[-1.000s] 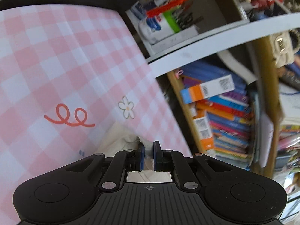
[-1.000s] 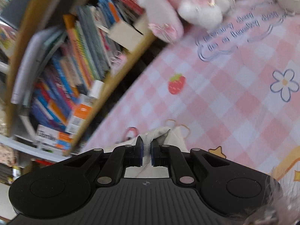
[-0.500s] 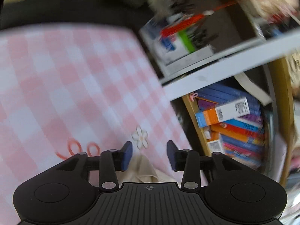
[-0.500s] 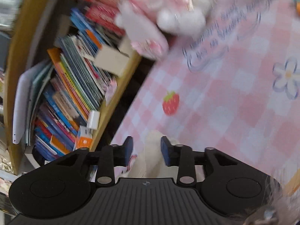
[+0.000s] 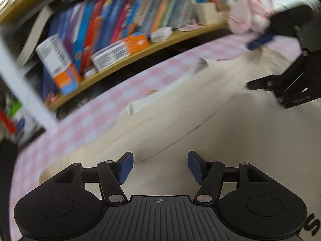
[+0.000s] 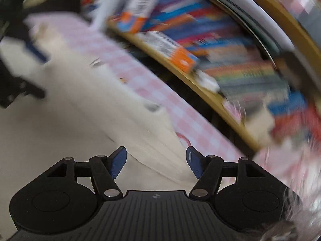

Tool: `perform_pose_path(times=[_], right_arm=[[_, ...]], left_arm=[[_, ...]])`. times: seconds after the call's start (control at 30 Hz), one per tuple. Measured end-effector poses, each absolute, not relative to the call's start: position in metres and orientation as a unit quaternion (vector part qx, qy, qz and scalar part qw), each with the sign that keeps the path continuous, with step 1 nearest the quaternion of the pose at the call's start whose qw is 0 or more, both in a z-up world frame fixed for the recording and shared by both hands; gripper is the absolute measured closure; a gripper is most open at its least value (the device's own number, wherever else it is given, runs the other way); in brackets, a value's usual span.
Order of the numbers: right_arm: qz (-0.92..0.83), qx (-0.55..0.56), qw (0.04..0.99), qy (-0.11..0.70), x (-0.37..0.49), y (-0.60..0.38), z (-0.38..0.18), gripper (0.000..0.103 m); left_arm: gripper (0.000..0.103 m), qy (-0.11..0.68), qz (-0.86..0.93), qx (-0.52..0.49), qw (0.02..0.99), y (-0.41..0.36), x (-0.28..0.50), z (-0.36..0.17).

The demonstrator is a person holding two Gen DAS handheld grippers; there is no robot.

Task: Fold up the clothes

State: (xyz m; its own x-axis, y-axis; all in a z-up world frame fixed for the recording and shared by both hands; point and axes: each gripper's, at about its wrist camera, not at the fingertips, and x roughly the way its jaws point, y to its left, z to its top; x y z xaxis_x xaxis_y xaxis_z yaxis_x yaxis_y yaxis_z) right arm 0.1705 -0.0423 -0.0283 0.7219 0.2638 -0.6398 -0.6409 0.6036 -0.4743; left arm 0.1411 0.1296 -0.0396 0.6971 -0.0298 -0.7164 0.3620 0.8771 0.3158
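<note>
With the jaws of both the left gripper [image 5: 158, 166] and right gripper [image 6: 155, 163] opening and gripping nothing, the cream cotton garment [image 5: 230, 124] lies folded just ahead beneath them, so choose matching edges before closing.

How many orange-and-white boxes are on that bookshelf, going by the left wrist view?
2. One box stands upright at the left end of the shelf; the other box lies flat further right, in front of the books. Blur could hide more.
</note>
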Motion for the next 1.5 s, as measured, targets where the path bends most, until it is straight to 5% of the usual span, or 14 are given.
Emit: perform_pose_path(times=[0.17, 0.47, 0.57, 0.67, 0.83, 1.07, 1.3, 1.5], right_arm=[[0.290, -0.492, 0.794, 0.209, 0.158, -0.018, -0.051, 0.039], [0.262, -0.524, 0.789, 0.184, 0.198, 0.006, -0.054, 0.036], [0.132, -0.444, 0.858, 0.222, 0.246, 0.001, -0.045, 0.046], [0.110, -0.341, 0.901, 0.243, 0.256, -0.022, -0.022, 0.043], [0.150, -0.325, 0.897, 0.258, 0.218, -0.047, -0.019, 0.041], [0.137, -0.230, 0.902, 0.339, 0.174, -0.098, -0.031, 0.040], [0.080, -0.039, 0.895, 0.438, 0.147, -0.162, -0.037, 0.040], [0.071, 0.094, 0.866, 0.485, 0.110, -0.200, -0.039, 0.042]], left_arm=[[0.033, 0.358, -0.113, 0.254, 0.891, 0.127, 0.139, -0.039], [0.032, 0.355, -0.122, 0.276, 0.885, 0.122, 0.147, -0.039], [0.032, 0.352, -0.123, 0.290, 0.882, 0.118, 0.154, -0.038], [0.032, 0.349, -0.126, 0.295, 0.881, 0.118, 0.164, -0.038], [0.024, 0.356, -0.107, 0.260, 0.891, 0.140, 0.185, -0.032], [0.024, 0.387, 0.001, 0.144, 0.911, 0.231, 0.202, -0.025], [0.026, 0.384, 0.177, -0.098, 0.901, 0.334, 0.161, -0.003], [0.027, 0.372, 0.066, -0.195, 0.905, 0.316, 0.079, 0.007]])
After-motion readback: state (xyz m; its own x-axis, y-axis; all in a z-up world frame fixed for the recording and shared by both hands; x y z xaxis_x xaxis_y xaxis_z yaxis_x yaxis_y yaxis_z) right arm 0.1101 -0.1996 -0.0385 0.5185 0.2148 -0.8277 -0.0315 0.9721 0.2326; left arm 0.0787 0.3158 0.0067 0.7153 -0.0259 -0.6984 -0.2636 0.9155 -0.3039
